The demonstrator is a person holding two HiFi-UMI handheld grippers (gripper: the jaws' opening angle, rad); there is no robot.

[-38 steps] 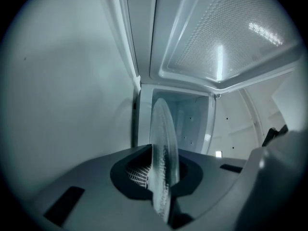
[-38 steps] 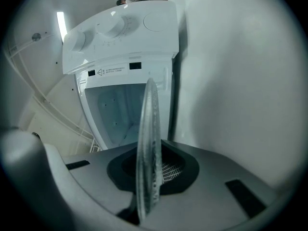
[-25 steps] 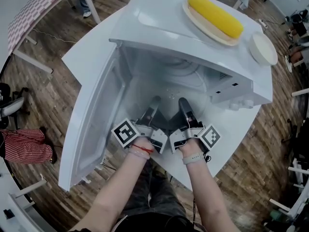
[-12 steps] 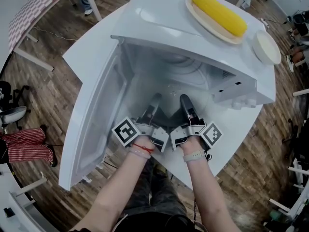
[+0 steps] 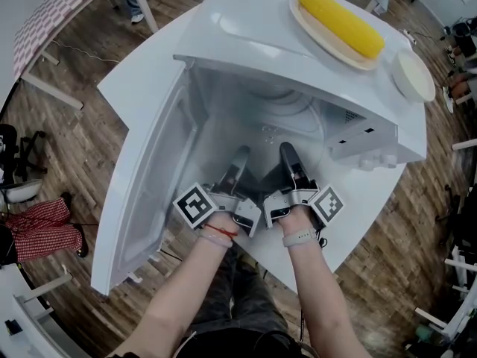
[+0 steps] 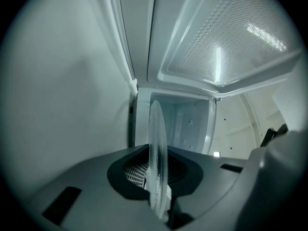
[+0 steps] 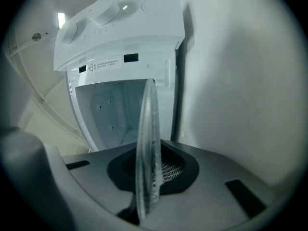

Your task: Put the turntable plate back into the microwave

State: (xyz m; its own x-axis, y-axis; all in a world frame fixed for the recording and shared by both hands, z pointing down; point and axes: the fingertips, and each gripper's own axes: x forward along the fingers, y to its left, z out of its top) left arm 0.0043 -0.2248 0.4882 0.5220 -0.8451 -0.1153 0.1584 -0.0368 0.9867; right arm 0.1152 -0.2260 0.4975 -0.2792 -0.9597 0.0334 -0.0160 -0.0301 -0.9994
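The clear glass turntable plate (image 5: 292,110) lies about level, partly inside the open white microwave (image 5: 246,43). Both grippers hold its near rim. My left gripper (image 5: 240,156) is shut on the rim at the left, my right gripper (image 5: 288,152) at the right. In the left gripper view the plate (image 6: 157,143) shows edge-on, pinched by the left gripper (image 6: 160,179), with the cavity's back wall (image 6: 192,121) ahead. In the right gripper view the plate (image 7: 148,138) is likewise clamped by the right gripper (image 7: 147,177), below the control panel (image 7: 120,18).
The microwave door (image 5: 141,192) hangs open to the left. On top of the microwave lie a corn cob (image 5: 341,22) on a plate and a white bowl (image 5: 412,74). The unit stands on a white table (image 5: 130,88) over a wooden floor.
Both grippers have pushed a little forward with the plate, carrying it slightly deeper into the microwave cavity. Their hold is unchanged.
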